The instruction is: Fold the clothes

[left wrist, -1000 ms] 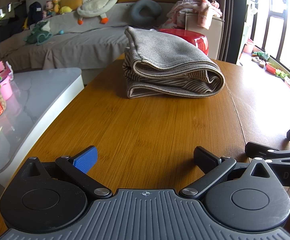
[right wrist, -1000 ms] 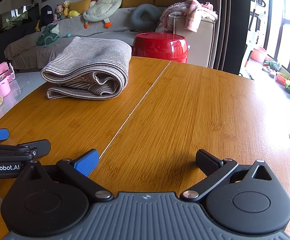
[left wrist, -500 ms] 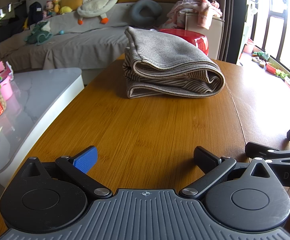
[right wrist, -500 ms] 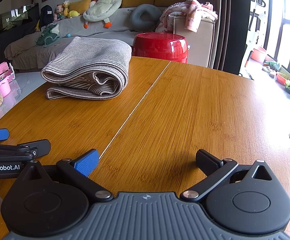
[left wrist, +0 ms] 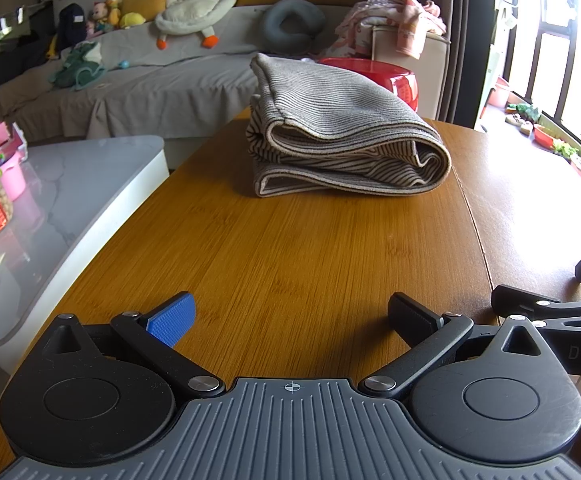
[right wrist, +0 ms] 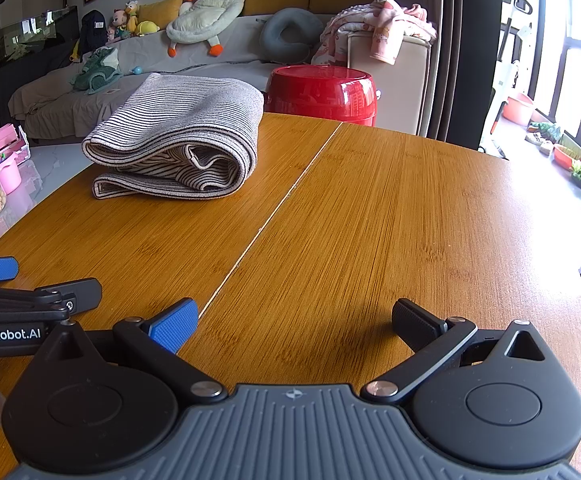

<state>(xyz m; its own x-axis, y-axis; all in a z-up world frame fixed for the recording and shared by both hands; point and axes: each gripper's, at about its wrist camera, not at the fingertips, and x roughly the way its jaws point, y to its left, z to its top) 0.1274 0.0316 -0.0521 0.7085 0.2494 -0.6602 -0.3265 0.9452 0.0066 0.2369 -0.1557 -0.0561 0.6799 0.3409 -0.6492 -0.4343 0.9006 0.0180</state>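
- Plainly, the striped garment (left wrist: 342,136) lies already folded into a thick bundle on the far part of the wooden counter (left wrist: 290,264), left of the seam that runs down the boards; in the right wrist view it sits at (right wrist: 178,148).
- It looks like a soft knit: light, limp, likely to sag and slide open if lifted by one layer only. The rolled fold faces the right side, while the loose hemmed edges show at the front and left (a pale binding marks them).
- My judgement: the best hold would be at the stacked edges on both ends, pinching all layers together, or under the rounded fold where the cloth is thickest. The smooth counter would let it slip when pushed.
- The left gripper (left wrist: 290,316) rests low at the near edge with its jaws spread wide and nothing between them; the blue pad is on one finger, a black pad on the other.
- The right gripper (right wrist: 294,320) is just beside it, equally wide and empty. Both are well apart from the garment.
- The fold appears done or nearly so; nothing more is clearly needed beyond perhaps squaring it up.
- Beyond the counter stand a red stool (right wrist: 322,92), a grey sofa (left wrist: 150,84) with a plush duck (right wrist: 206,0), and a pale marble side table (left wrist: 70,192) at the left.
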